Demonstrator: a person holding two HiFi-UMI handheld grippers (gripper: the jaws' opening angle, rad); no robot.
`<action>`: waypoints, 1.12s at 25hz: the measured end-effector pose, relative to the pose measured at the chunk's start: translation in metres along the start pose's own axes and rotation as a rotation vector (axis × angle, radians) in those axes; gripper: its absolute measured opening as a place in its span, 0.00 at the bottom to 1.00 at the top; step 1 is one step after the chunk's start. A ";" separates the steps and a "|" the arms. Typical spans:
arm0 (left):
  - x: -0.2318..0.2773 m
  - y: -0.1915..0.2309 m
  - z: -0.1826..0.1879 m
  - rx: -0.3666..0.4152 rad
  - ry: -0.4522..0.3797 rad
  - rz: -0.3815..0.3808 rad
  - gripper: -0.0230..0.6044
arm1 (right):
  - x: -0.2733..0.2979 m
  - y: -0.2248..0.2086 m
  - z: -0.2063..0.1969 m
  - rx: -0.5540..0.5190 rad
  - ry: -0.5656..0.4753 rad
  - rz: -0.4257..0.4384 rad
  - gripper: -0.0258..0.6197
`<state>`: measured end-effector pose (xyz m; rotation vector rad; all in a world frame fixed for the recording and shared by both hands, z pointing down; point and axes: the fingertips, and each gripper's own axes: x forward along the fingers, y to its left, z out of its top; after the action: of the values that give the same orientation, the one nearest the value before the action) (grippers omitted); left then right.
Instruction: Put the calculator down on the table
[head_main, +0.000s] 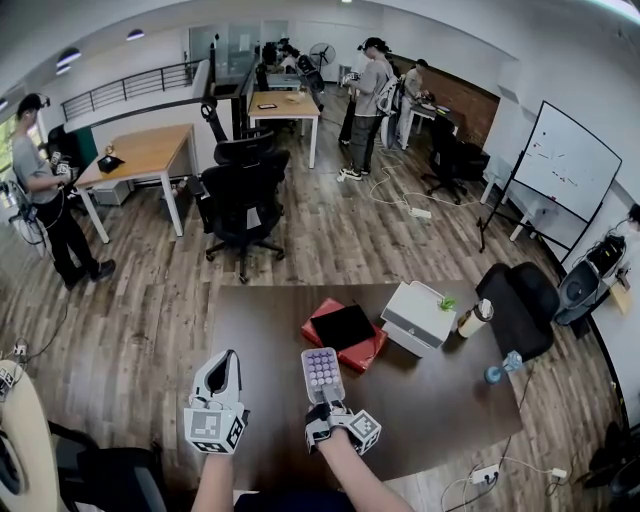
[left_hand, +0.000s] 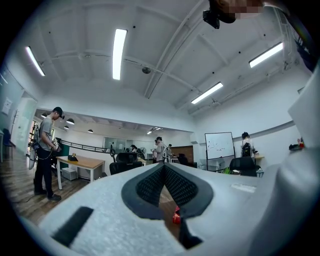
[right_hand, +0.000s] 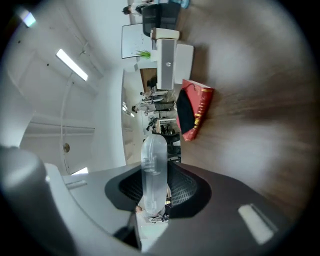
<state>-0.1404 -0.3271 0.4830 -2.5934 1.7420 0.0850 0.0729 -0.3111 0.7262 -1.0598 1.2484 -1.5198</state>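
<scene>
The calculator (head_main: 322, 374) is a pale slab with rows of round purple keys. It sticks out forward from my right gripper (head_main: 322, 402), which is shut on its near end, above the dark brown table (head_main: 440, 410). In the right gripper view the calculator (right_hand: 153, 167) shows edge-on as a clear casing between the dark pads, and the picture is rolled so that the table (right_hand: 260, 100) fills the right side. My left gripper (head_main: 227, 358) hovers to its left over the table's near left corner. Its pads meet at the tip (left_hand: 164, 166) with nothing between them.
A red book with a black pad on top (head_main: 345, 335) lies just beyond the calculator. Right of it are a white box (head_main: 420, 315), a cup (head_main: 478, 318) and a small blue object (head_main: 503, 366). A black chair (head_main: 520, 305) stands at the table's right end.
</scene>
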 end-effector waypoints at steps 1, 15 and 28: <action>0.000 0.000 -0.001 -0.001 0.000 0.000 0.03 | 0.000 -0.012 -0.002 0.014 -0.002 -0.010 0.22; 0.000 0.004 -0.006 -0.008 0.012 0.000 0.03 | -0.028 -0.165 -0.013 0.076 -0.040 -0.245 0.22; -0.004 0.011 -0.011 -0.009 0.025 0.006 0.03 | -0.025 -0.192 -0.033 0.074 -0.028 -0.309 0.22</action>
<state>-0.1518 -0.3279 0.4939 -2.6068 1.7617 0.0607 0.0272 -0.2577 0.9100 -1.2638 1.0346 -1.7616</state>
